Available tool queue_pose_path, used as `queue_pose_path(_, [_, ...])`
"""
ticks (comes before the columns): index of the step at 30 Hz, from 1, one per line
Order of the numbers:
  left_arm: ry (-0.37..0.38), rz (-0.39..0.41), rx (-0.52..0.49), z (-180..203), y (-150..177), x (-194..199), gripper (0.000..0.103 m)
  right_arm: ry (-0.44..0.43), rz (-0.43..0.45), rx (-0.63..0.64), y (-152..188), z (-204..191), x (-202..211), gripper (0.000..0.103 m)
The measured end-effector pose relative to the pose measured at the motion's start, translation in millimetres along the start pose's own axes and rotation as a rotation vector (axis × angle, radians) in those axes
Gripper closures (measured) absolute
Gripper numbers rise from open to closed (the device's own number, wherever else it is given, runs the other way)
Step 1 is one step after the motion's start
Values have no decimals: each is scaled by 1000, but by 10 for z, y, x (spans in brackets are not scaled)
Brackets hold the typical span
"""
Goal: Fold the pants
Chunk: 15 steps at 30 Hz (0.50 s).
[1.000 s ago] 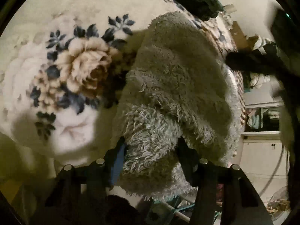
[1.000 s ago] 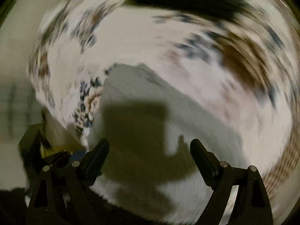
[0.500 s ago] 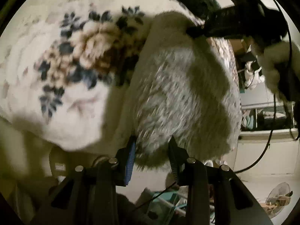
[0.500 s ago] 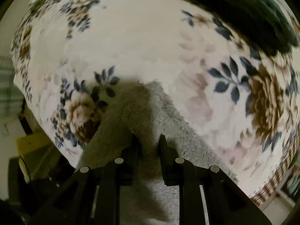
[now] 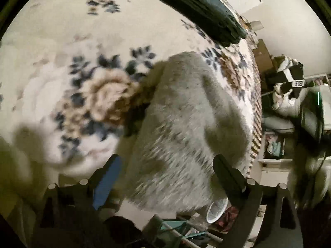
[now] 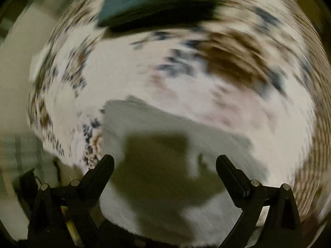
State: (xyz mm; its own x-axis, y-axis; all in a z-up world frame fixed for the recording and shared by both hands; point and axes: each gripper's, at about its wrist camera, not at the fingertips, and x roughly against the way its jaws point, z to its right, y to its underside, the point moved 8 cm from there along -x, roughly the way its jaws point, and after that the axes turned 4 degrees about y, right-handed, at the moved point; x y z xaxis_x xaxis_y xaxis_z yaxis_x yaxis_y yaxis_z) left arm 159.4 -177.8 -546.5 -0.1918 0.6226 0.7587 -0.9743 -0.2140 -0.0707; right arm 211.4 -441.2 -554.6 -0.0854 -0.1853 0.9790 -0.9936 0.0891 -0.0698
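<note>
The fuzzy grey pants (image 5: 182, 124) lie folded in a thick bundle on a cream floral blanket (image 5: 72, 47), near its right edge. My left gripper (image 5: 165, 165) is open, its fingers spread on either side of the bundle's near end, not gripping it. In the blurred right wrist view the pants (image 6: 165, 144) show as a grey patch below centre, with the gripper's shadow on them. My right gripper (image 6: 165, 165) is open above them and holds nothing.
A folded dark green garment (image 5: 204, 12) lies at the blanket's far edge and also shows in the right wrist view (image 6: 157, 2). Beyond the bed's right edge are shelves and clutter (image 5: 285, 111). A white cup (image 5: 217, 208) and floor items sit below.
Both grippers have opened and let go of the pants. The left gripper has drawn back a little; the right gripper has lifted and is swinging fast, blurring its view.
</note>
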Motion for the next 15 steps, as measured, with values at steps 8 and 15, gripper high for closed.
queue_pose_path(8, [-31, -112, -37, -52, -22, -668, 12, -232, -38, -416, 1184, 1294, -606, 2])
queue_pose_path(15, [50, -174, 32, -391, -41, -878, 0, -549, -32, -436, 1305, 1235, -1293, 0])
